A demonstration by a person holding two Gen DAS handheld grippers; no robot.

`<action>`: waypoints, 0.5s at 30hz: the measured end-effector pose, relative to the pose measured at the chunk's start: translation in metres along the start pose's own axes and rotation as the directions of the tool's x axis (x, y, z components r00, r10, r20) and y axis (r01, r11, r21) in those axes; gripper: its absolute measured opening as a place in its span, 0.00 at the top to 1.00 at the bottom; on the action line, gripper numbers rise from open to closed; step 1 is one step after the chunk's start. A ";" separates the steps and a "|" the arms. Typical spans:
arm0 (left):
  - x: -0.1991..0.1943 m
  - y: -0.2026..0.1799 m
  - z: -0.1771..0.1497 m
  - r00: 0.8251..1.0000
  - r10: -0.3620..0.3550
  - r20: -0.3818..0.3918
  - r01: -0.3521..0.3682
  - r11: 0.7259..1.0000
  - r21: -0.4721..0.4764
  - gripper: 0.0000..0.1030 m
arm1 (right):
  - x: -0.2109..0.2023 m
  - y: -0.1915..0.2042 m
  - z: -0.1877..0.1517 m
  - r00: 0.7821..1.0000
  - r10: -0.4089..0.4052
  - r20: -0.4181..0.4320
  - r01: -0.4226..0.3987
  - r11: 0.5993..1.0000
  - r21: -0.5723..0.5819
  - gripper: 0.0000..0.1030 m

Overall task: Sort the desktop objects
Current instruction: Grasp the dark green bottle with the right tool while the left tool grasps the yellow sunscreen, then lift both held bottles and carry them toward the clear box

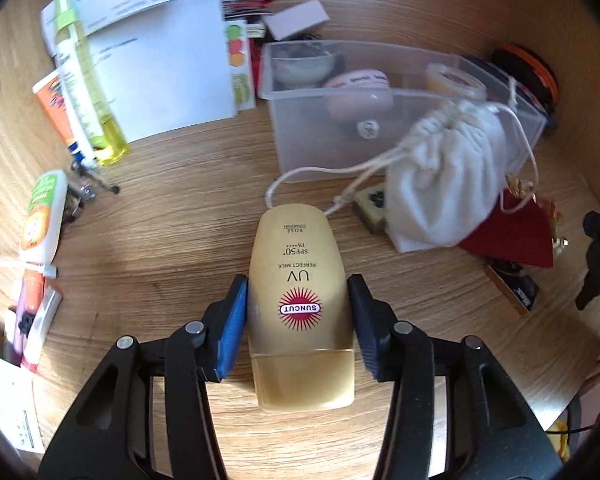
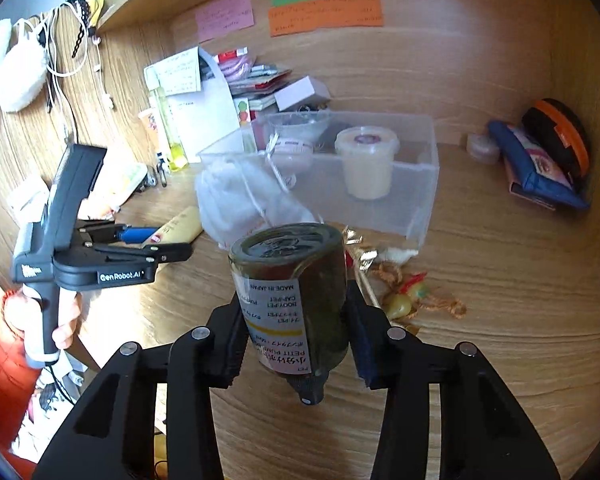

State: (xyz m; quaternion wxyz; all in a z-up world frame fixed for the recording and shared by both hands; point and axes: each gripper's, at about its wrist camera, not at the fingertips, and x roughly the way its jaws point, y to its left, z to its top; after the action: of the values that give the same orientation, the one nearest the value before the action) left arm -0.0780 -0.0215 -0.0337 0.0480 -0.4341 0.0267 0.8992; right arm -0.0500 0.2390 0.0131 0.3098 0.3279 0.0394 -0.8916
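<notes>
Gold sunscreen bottle [image 1: 300, 300] lying on desk, my left gripper [image 1: 298, 316] pinching its flanks. My right gripper [image 2: 296, 320] clamping dark pump bottle [image 2: 290, 292] clear of desk. Lift level, steer both over clear bin [image 2: 420, 168], avoid white pouch [image 1: 444, 184].

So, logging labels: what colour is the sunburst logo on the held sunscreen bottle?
Red sunburst logo, clearest in the left wrist view.

A home desk nook: wood-grain desktop [image 2: 480, 280], sticky notes [image 2: 324, 14] on the back panel, scattered toiletries.
</notes>
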 end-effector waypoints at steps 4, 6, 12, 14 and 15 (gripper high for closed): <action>-0.009 0.009 -0.002 0.999 -0.027 0.023 0.028 0.999 -0.032 0.53 | -0.004 -0.003 0.008 1.000 -0.010 0.014 0.010 1.000 -0.004 0.61; -0.016 0.012 -0.003 0.999 -0.035 0.041 0.037 0.999 -0.039 0.53 | -0.005 -0.003 0.011 1.000 -0.011 0.022 0.011 1.000 -0.007 0.61; -0.039 0.016 0.002 0.993 -0.078 0.088 0.082 0.996 -0.039 0.82 | -0.005 -0.002 0.020 0.999 -0.003 0.036 0.003 1.000 -0.014 0.61; -0.043 0.016 0.006 0.989 -0.102 0.103 0.106 0.994 -0.035 0.83 | -0.004 0.000 0.020 0.999 -0.002 0.038 0.003 1.000 -0.018 0.61; -0.042 0.013 0.007 0.990 -0.091 0.104 0.094 0.995 -0.029 0.83 | -0.004 0.002 0.021 0.999 -0.001 0.038 0.002 1.000 -0.021 0.61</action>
State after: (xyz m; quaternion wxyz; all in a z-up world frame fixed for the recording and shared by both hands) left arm -0.0584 -0.0370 0.0036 0.0835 -0.3890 -0.0111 0.9174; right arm -0.0585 0.2341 0.0320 0.3133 0.3077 0.0429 -0.8974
